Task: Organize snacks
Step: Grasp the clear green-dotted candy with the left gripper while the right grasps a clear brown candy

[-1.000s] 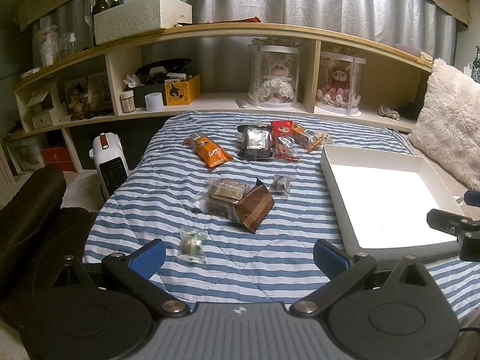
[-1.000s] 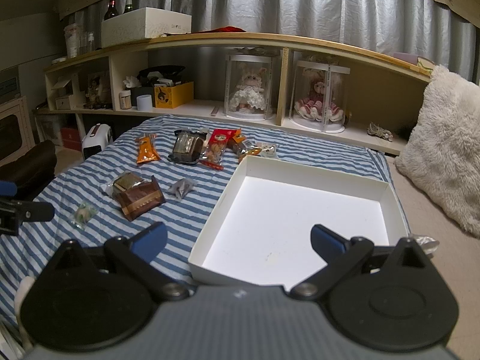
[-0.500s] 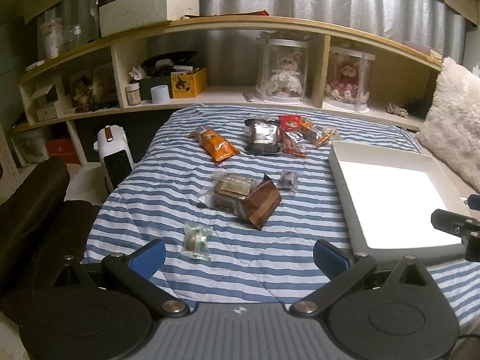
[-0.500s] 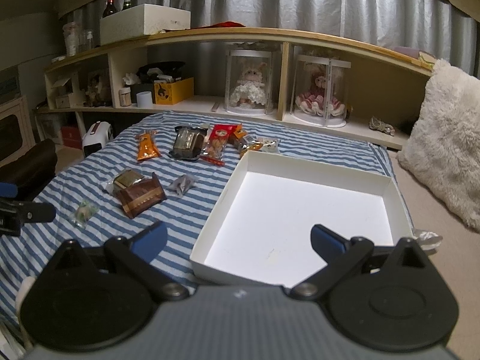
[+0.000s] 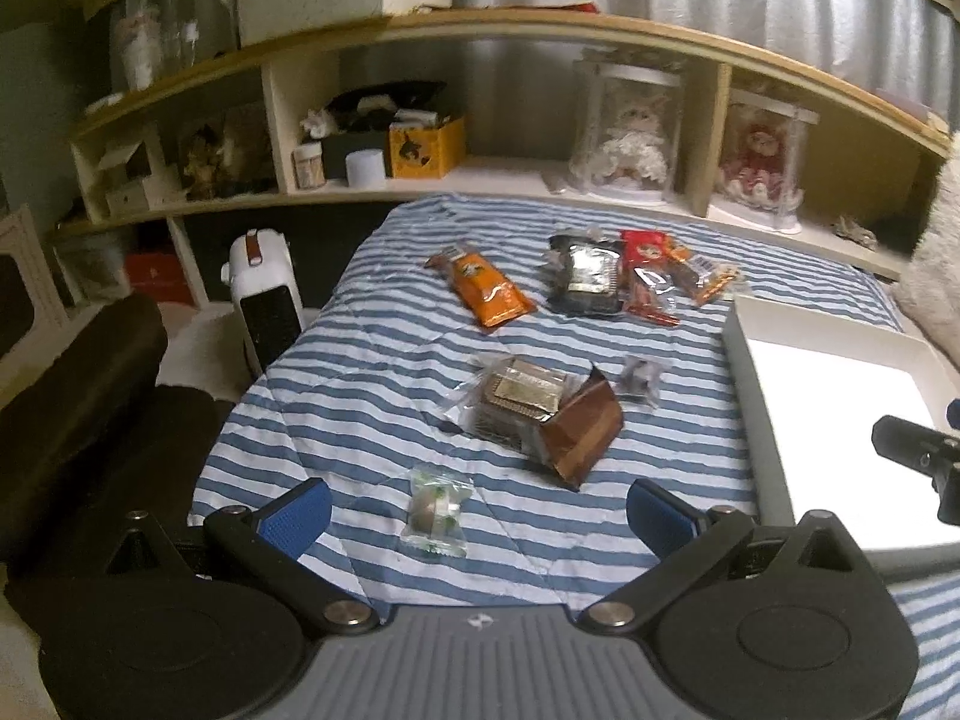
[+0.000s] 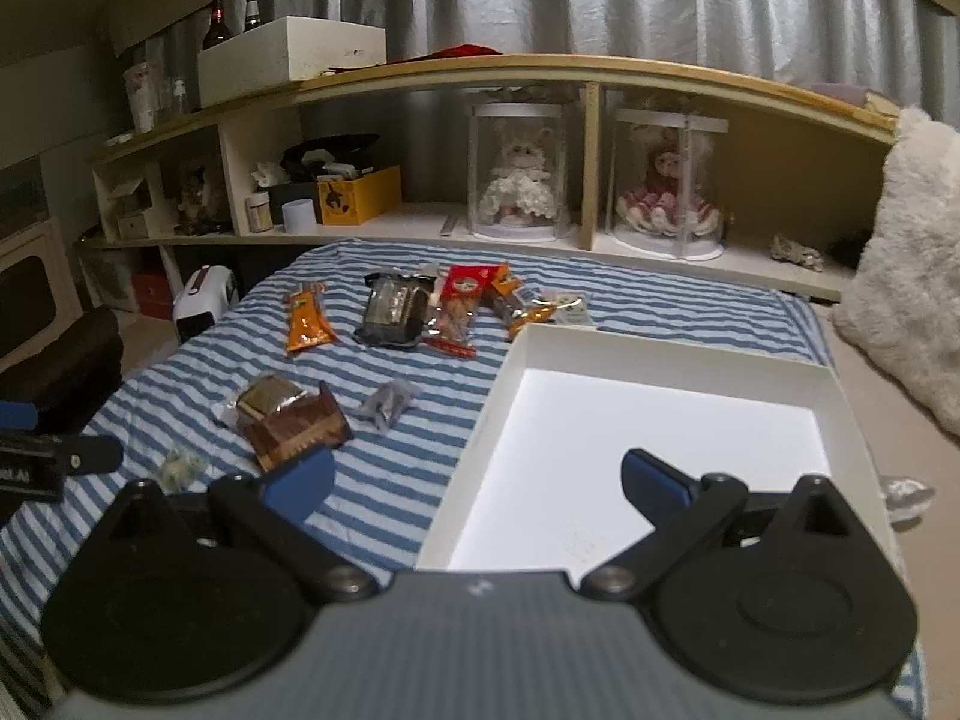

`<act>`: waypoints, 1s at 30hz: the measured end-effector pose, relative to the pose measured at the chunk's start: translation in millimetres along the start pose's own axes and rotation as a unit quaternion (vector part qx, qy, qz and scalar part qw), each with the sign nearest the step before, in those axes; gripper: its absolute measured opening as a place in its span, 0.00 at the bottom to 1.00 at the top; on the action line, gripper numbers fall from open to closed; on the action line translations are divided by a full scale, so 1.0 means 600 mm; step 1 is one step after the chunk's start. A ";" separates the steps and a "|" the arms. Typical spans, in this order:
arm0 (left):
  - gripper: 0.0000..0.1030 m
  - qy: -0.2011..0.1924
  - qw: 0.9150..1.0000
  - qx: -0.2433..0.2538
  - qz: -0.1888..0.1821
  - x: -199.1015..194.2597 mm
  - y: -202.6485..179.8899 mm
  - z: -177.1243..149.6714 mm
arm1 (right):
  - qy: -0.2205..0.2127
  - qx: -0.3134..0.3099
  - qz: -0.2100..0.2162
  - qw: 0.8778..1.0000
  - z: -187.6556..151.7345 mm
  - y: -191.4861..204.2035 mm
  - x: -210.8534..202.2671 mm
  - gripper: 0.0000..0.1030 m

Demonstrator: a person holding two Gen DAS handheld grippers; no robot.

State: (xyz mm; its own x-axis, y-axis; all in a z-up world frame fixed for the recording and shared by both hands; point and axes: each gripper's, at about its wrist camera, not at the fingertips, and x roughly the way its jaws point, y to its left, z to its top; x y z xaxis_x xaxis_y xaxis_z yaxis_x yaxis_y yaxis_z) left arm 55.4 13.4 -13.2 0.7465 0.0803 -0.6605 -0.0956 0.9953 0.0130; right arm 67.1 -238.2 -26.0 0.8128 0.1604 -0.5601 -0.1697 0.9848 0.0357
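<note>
Striped bed (image 5: 372, 372) holds every snack (image 5: 495, 291) loose, white box (image 6: 654, 354) bare, both claws, left (image 5: 477, 507) and right (image 6: 477, 480), spread and empty: nothing sorted yet.

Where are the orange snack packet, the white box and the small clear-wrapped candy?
orange snack packet (image 5: 487, 291), left wrist view, middle of its face.
white box (image 6: 648, 354), right wrist view, far wall.
small clear-wrapped candy (image 5: 435, 507), left wrist view, wrapper's centre.
</note>
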 end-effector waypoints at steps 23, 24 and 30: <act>1.00 0.139 0.989 -0.040 0.015 0.196 0.048 0.024 | 0.020 0.066 0.019 0.997 0.083 0.032 0.219 1.00; 1.00 0.142 0.989 -0.031 0.013 0.199 0.047 0.023 | 0.021 0.075 0.018 0.997 0.086 0.034 0.229 1.00; 1.00 0.110 0.994 0.010 0.013 0.192 0.045 0.023 | 0.064 0.131 0.042 0.988 0.090 0.042 0.289 0.99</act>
State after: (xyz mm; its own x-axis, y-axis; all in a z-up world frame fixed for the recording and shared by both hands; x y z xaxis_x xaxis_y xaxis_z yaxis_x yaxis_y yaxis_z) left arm 147.7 50.1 -78.7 0.5814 0.0944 -0.8081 -0.0989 0.9941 0.0450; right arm 233.9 -181.8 -77.7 0.7221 0.2497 -0.6451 -0.0702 0.9542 0.2908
